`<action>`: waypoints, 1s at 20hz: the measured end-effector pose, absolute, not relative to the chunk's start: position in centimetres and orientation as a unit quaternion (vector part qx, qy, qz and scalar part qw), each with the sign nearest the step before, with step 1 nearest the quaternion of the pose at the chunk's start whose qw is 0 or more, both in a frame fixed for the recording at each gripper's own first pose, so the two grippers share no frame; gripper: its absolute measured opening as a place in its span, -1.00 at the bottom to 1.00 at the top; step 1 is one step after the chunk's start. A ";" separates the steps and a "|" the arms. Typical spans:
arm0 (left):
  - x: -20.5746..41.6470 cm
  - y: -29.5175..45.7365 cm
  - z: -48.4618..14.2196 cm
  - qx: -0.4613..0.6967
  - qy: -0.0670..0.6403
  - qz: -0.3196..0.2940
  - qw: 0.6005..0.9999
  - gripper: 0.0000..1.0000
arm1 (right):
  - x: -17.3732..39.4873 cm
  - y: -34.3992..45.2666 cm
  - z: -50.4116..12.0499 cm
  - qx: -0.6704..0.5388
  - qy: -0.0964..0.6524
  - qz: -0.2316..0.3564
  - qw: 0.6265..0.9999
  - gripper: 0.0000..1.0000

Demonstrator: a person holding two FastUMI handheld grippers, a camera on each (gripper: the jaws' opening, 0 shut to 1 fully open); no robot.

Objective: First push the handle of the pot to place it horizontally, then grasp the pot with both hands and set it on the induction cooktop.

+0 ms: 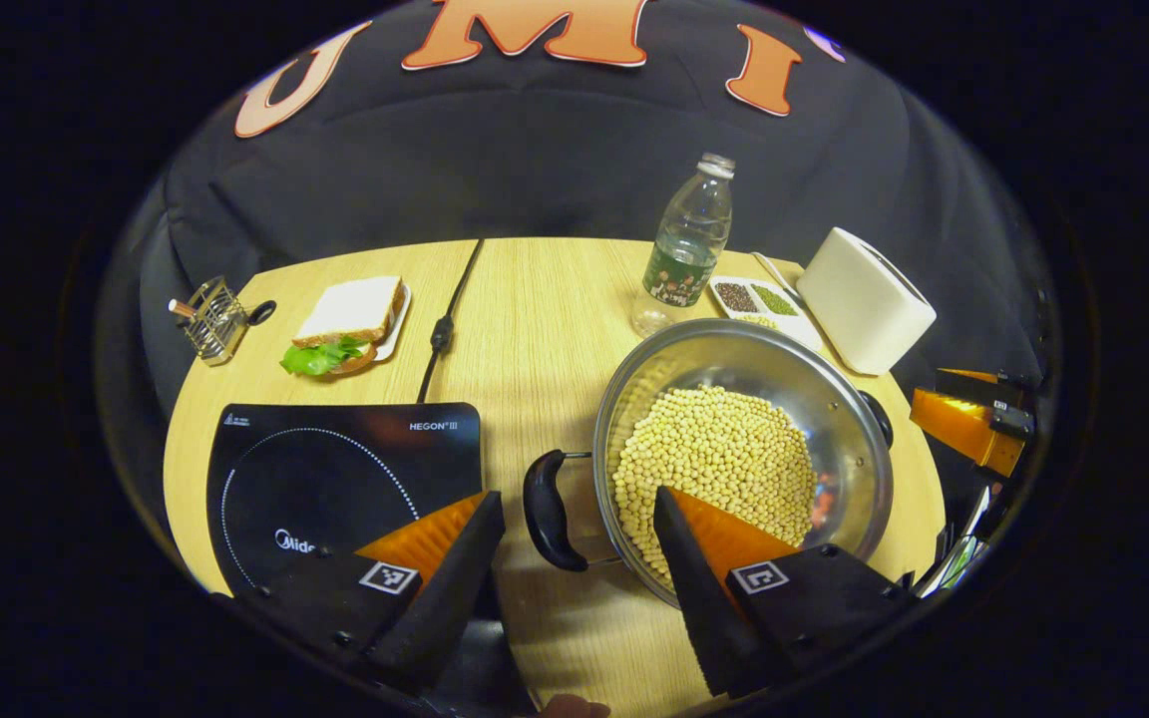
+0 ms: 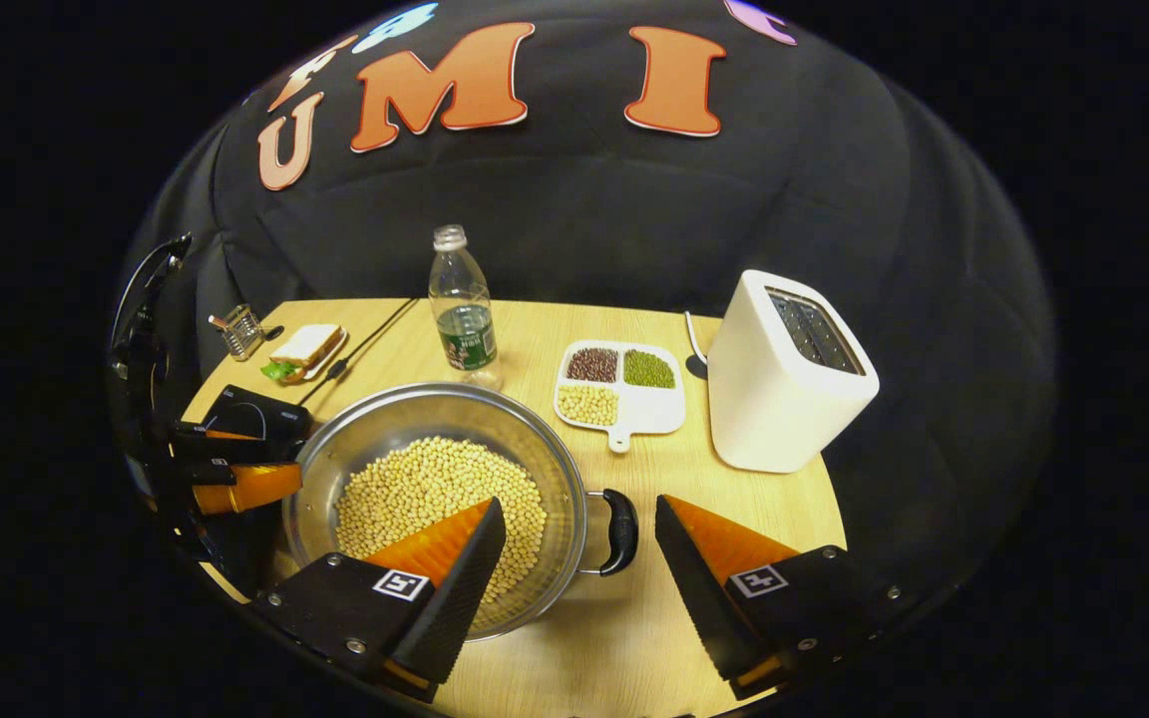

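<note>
The pot (image 1: 744, 449) of beans sits on the bench just right of the induction cooktop (image 1: 335, 479); both grippers' fingers gape around its side handles; gripping and lifting remain.

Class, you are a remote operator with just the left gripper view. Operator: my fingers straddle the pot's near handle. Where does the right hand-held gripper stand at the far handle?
Observer: In the right gripper view the right hand-held gripper is open, and the pot's far handle sits in the gap between its fingers, touched by neither.
Operator: How does that handle lie?
Observer: It sticks out sideways from the pot on two thin metal arms, a curved black grip.
Operator: What stands close behind it?
Observer: A white divided dish with three kinds of beans, its stub handle toward the pot, and beside it a toaster with its slots facing up.
</note>
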State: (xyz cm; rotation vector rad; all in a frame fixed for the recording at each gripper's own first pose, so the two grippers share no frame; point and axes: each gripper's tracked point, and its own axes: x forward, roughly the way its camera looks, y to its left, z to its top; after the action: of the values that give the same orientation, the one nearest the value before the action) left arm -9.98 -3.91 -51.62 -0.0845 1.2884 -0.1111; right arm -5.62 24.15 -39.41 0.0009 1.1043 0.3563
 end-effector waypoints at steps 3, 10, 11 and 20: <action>-10.5 -4.8 -52.7 -0.055 0.616 -0.063 0.783 0.97 | -6.0 24.2 -41.1 -0.004 0.542 0.160 0.825 0.89; -10.5 -6.4 -54.0 -0.059 0.618 -0.092 0.779 0.96 | -7.0 24.6 -44.6 -0.032 0.583 0.146 0.799 0.87; -10.6 -6.6 -54.1 -0.055 0.619 -0.093 0.778 0.97 | -7.0 24.5 -45.2 -0.038 0.583 0.146 0.798 0.89; -10.6 -5.4 -55.5 -0.029 0.621 -0.074 0.780 0.80 | -8.1 23.3 -48.1 -0.036 0.612 0.125 0.780 0.73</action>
State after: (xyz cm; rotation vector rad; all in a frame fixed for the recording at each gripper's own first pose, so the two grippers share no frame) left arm -10.64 -5.42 -55.47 -0.0621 1.3410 -0.1608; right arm -8.14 23.28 -48.09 -0.0779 1.3220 0.2697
